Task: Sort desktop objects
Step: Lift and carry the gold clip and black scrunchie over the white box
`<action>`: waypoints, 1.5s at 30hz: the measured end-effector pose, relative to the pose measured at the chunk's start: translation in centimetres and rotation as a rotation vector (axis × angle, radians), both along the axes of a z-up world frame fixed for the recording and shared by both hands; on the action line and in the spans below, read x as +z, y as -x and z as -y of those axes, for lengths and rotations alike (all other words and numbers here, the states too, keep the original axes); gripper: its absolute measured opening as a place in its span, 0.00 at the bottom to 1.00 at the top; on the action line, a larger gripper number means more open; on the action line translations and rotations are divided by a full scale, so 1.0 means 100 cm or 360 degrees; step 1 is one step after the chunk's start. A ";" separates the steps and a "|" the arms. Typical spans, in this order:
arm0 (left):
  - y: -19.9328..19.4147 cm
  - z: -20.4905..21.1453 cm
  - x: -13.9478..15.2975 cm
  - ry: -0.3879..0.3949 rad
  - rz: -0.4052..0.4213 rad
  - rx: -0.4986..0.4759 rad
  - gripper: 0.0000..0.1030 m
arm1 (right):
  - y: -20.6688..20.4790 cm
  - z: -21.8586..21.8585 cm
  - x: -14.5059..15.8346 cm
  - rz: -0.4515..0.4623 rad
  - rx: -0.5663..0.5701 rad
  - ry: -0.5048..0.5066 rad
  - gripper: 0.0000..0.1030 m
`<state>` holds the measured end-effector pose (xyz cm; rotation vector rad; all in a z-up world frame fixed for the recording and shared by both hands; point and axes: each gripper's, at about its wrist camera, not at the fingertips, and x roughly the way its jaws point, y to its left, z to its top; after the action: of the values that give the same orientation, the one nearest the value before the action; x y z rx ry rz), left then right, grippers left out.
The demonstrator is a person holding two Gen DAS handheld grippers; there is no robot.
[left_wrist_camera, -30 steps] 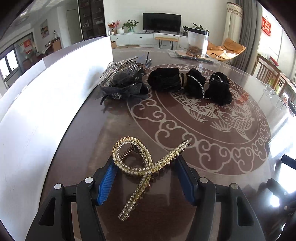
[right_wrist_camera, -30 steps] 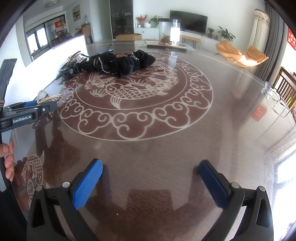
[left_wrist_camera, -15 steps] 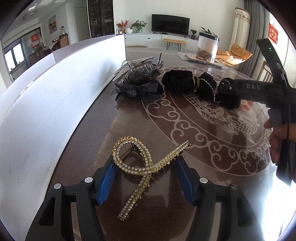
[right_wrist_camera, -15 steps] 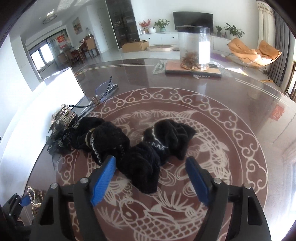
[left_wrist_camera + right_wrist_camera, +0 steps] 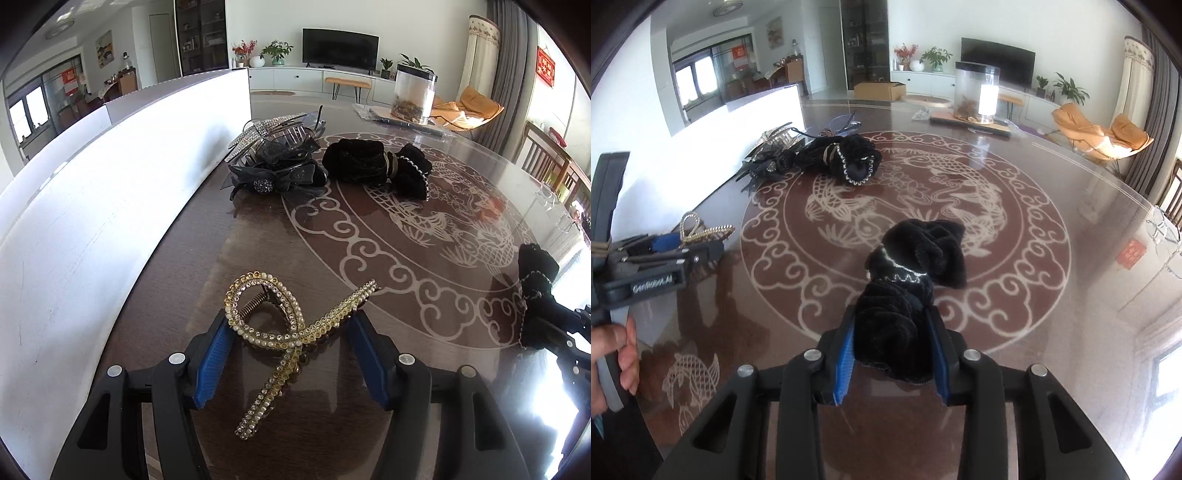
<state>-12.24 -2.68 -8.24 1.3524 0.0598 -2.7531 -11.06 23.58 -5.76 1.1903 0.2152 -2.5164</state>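
A gold, pearl-studded hair clip (image 5: pixel 280 332) sits between the blue pads of my left gripper (image 5: pixel 289 318), which is shut on it just over the table. In the right wrist view this left gripper (image 5: pixel 665 243) and the gold clip (image 5: pixel 701 230) show at the left. My right gripper (image 5: pixel 891 314) has its jaws closing, and both pads press on a black velvet scrunchie (image 5: pixel 916 251) with silver trim. That scrunchie (image 5: pixel 535 273) also shows at the right edge of the left wrist view. Two black scrunchies (image 5: pixel 354 162), a black bow clip (image 5: pixel 273 177) and a silver star clip (image 5: pixel 258 129) lie piled at the back.
A white board (image 5: pixel 92 203) stands along the table's left side. A clear jar (image 5: pixel 977 92) on a flat board stands at the far edge. The glass-topped table (image 5: pixel 1034 295) bears a carp pattern. A person's hand (image 5: pixel 617 343) holds the left gripper's handle.
My right gripper went out to the pile of black scrunchies, closed on one and drew back with it toward the near side. The left gripper and the gold clip stayed put.
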 end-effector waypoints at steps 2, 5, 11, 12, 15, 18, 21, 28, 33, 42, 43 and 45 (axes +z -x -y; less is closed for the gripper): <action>-0.001 0.001 0.001 -0.0017 -0.0007 0.0001 0.61 | -0.017 -0.005 0.000 -0.0011 0.0022 0.0002 0.36; -0.001 0.001 0.001 -0.0015 -0.0003 0.0006 0.62 | -0.022 -0.007 -0.001 -0.0007 0.0004 -0.0007 0.53; 0.003 -0.010 -0.004 0.0056 0.0062 -0.0048 0.96 | -0.011 0.003 -0.009 0.0048 -0.0033 -0.0039 0.78; 0.005 -0.010 -0.005 0.0043 0.0074 -0.0054 0.97 | -0.012 0.006 -0.010 0.0044 -0.0019 -0.0064 0.81; 0.007 -0.007 -0.006 0.0007 0.0090 -0.0054 1.00 | -0.013 0.009 -0.011 0.0042 -0.0026 -0.0098 0.90; 0.007 -0.008 -0.006 0.0012 0.0093 -0.0061 1.00 | -0.009 0.003 -0.013 0.0078 -0.0056 -0.0063 0.95; 0.007 -0.009 -0.006 0.0010 0.0093 -0.0061 1.00 | -0.009 0.003 -0.013 0.0076 -0.0074 -0.0080 0.97; 0.006 -0.009 -0.006 0.0006 0.0094 -0.0063 1.00 | -0.008 0.004 -0.013 0.0074 -0.0085 -0.0095 0.99; 0.006 -0.008 -0.006 0.0006 0.0094 -0.0064 1.00 | -0.008 0.004 -0.013 0.0081 -0.0087 -0.0086 0.99; 0.006 -0.008 -0.006 0.0005 0.0094 -0.0064 1.00 | -0.008 0.004 -0.013 0.0087 -0.0088 -0.0079 0.99; 0.006 -0.008 -0.006 0.0005 0.0094 -0.0064 1.00 | -0.008 0.004 -0.013 0.0088 -0.0088 -0.0077 0.99; 0.006 -0.009 -0.006 0.0006 0.0094 -0.0064 1.00 | -0.008 0.004 -0.013 0.0087 -0.0089 -0.0078 0.99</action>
<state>-12.88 -1.81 -8.85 1.4486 0.0248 -2.7420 -10.30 23.16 -7.09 1.2998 0.2339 -2.5359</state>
